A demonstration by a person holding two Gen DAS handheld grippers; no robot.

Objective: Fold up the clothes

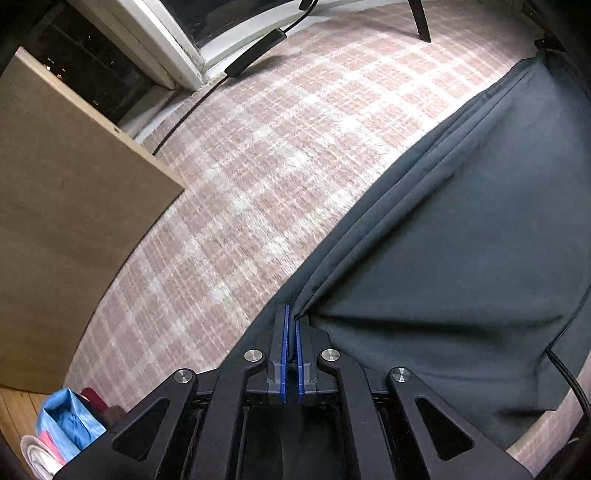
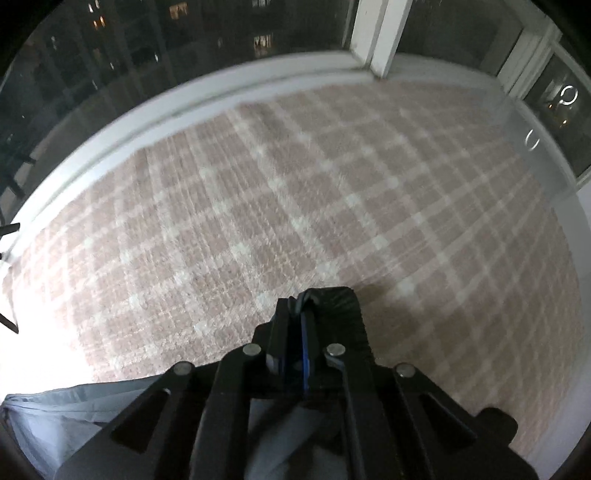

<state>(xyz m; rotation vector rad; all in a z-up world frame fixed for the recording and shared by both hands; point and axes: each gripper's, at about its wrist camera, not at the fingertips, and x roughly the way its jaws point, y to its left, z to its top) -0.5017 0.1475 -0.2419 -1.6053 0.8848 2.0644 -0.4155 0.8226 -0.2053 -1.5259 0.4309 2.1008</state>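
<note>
1. Left hand-held gripper (image 1: 291, 317) pinches dark cloth (image 1: 461, 240) spread right; brown board (image 1: 66, 221) seen only here.
2. Right hand-held gripper (image 2: 297, 308) pinches a bunched cloth edge.
3. Checked pink rug (image 2: 277, 203), dark window (image 2: 147, 44) beyond.

A pink and white checked carpet (image 1: 258, 177) covers the floor and runs up to a white window frame (image 2: 192, 99) along the far edge. Through the glass (image 2: 147, 40) it is dark outside, with a few lit windows of other buildings showing. A white upright post (image 2: 384, 33) splits the panes. In the left view a plain brown board (image 1: 74, 221) stands over the carpet's left edge, and a strip of wooden floor (image 1: 18, 410) shows beneath it. A black cable (image 1: 192, 110) with an oblong box on it lies along the carpet near the frame. A dark furniture leg (image 1: 421, 18) stands at the far edge. Bright light washes out the carpet's left side in the right view.
</note>
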